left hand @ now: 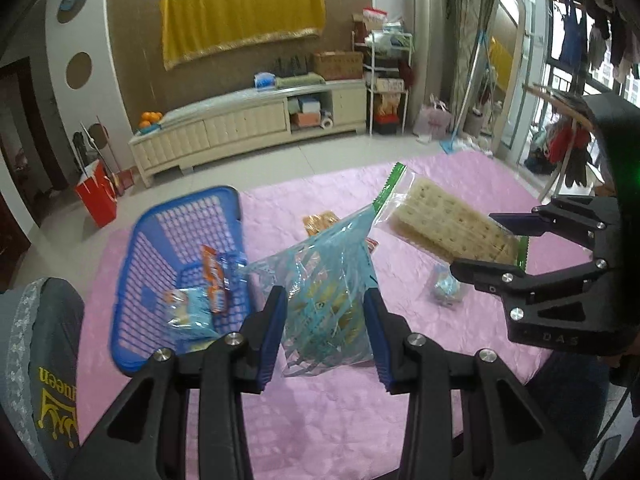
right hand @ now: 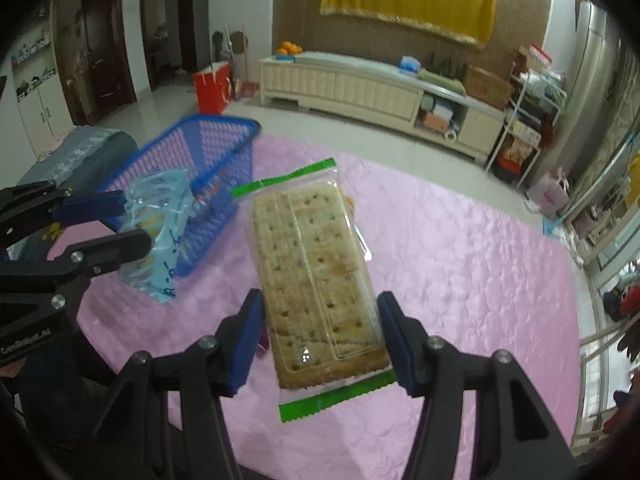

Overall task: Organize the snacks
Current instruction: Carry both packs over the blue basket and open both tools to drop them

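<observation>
The left gripper (left hand: 326,332) is clamped on a blue snack bag (left hand: 320,280) held above the pink cloth (right hand: 460,260) just beside the blue basket (left hand: 180,248) (snacks already inside), while the right gripper (right hand: 322,336) grips a cracker pack (right hand: 316,276) above the cloth's middle

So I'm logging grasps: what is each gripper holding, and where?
Left gripper grips the clear blue-printed snack bag across its lower half; right gripper grips the green-edged clear cracker packet near its lower end.
</observation>
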A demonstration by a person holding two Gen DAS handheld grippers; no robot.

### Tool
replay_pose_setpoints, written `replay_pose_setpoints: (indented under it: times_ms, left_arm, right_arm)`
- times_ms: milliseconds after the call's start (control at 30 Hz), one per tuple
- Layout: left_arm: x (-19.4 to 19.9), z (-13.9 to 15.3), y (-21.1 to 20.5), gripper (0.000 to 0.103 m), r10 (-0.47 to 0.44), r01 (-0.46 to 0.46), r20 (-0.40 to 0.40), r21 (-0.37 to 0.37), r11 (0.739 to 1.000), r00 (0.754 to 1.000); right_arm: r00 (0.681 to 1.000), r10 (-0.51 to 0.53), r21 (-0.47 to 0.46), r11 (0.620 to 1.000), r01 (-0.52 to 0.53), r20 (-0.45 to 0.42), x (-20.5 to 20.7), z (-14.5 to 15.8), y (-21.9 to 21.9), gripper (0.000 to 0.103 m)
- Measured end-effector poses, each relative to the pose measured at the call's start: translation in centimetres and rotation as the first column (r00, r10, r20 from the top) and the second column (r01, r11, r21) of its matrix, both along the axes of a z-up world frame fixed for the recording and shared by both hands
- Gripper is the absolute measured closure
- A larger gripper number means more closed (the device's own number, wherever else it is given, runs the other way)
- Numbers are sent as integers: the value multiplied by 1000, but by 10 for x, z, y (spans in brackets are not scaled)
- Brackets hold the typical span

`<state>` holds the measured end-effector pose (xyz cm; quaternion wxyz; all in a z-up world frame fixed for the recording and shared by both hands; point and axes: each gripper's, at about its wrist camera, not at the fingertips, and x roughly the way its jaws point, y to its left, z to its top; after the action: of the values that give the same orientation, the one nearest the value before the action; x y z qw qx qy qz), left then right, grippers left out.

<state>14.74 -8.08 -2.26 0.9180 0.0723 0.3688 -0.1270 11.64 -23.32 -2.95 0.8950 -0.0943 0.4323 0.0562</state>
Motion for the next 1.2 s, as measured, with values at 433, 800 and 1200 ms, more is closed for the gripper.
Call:
replay_pose_setpoints:
  times_ms: [433,800,1200]
  left_arm:
    - [-7,26,78,66,75,-76,46,22,997,996]
    - [11,10,134,66,162,-162,13,10,987,987]
    - [25,-14,186,66,237,-238,-35,-26,971,971]
  right_arm:
    - [993,96,39,994,-99,64,16,22,67,41]
    - [987,159,52,986,-159,15,49,6,104,41]
    - [948,314,15,949,-314,-60,92,-28,146,41]
